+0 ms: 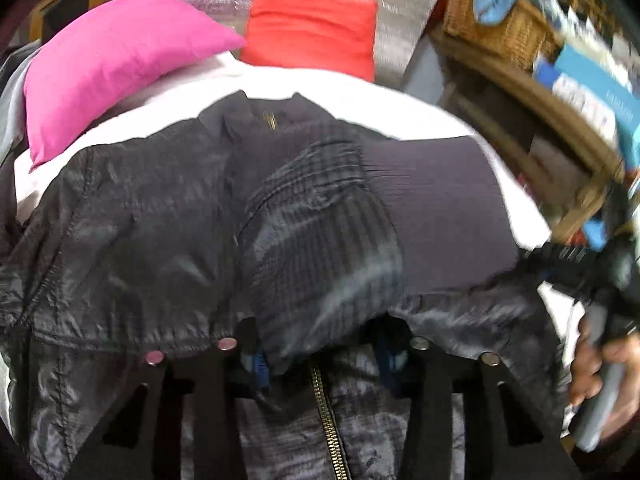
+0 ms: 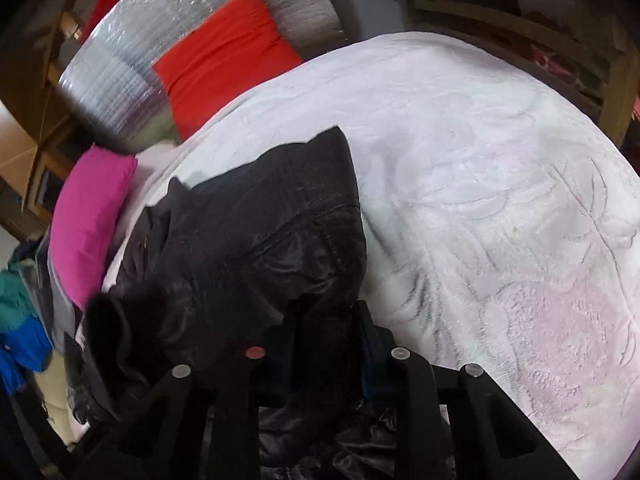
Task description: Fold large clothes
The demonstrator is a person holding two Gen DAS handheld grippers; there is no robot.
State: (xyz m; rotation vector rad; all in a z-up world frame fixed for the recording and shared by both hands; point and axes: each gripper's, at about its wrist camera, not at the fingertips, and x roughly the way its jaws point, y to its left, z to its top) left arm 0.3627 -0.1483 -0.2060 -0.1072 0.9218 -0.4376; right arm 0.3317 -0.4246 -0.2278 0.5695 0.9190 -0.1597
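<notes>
Bedspread (image 2: 480, 160), white and textured, covers the whole work surface; pink cushion (image 1: 116, 68) and red cushion (image 1: 308, 28) sit at its far edge, well apart from the grip points.

Jacket (image 1: 152, 220): dark, shiny, thin shell fabric, lying on the bedspread with the collar toward the cushions and the hem toward both cameras. Judged light, limp, somewhat slippery; it creases readily and will not hold a fold line unaided. 1 sleeve already lies across the chest. Ribbed hem band (image 1: 436, 208) looks thicker and less slick, so a better hold than the bare shell. Zipper (image 1: 326, 420), brass, runs down the front near the left wrist camera; stiffer than the cloth, worth avoiding in a pinch.

Left gripper (image 1: 320, 348): fabric sits bunched between the 2 fingers; jaws narrowed onto it, apparently gripping the jacket's near edge.

Right gripper (image 2: 324, 340): jaws close together with dark jacket cloth pinched between them.

Hand (image 1: 600, 368) holds the right gripper's handle.
</notes>
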